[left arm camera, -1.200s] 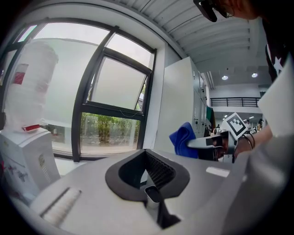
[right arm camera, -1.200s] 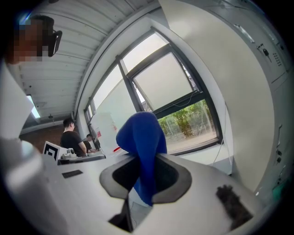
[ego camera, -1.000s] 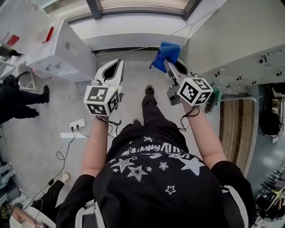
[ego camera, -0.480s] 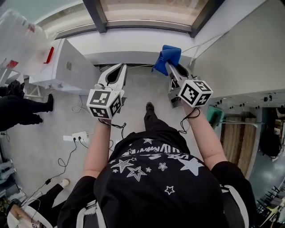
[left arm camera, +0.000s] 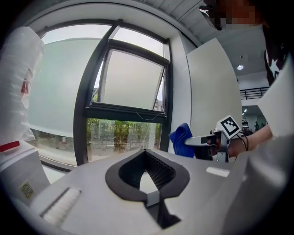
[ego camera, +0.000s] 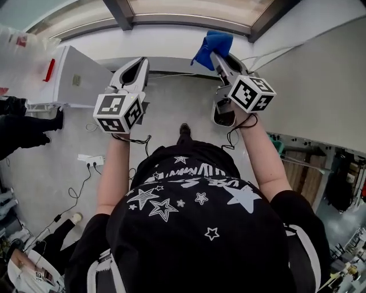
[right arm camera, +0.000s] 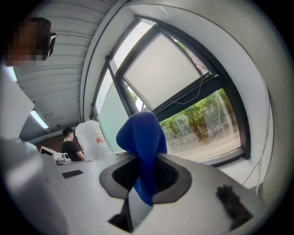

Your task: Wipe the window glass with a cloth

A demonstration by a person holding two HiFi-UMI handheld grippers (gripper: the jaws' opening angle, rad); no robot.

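- The person's black star-printed shirt (ego camera: 189,229) fills the bottom of the head view, with both forearms reaching forward.
- The left gripper (ego camera: 139,62) (left arm camera: 145,150) is held level. Its jaws meet at the tips with nothing between them.
- The right gripper (ego camera: 217,55) (right arm camera: 146,158) is to its right and reaches slightly further forward. Its jaws are clamped on a blue cloth (ego camera: 213,44) (right arm camera: 142,133) (left arm camera: 181,137).
- The cloth bunches above the jaw tips, and a tail hangs down between them.
- A white power strip (ego camera: 91,159) lies on the grey floor, below and to the left.
- A white cabinet (ego camera: 74,80) stands at the left, by the wall.
- The cloth is up near the right end of the dark window frame (left arm camera: 87,114). I cannot tell whether it touches.
- The window glass (left arm camera: 124,137) (right arm camera: 202,121) (ego camera: 189,7) lies beyond, with green trees showing through the lower pane.
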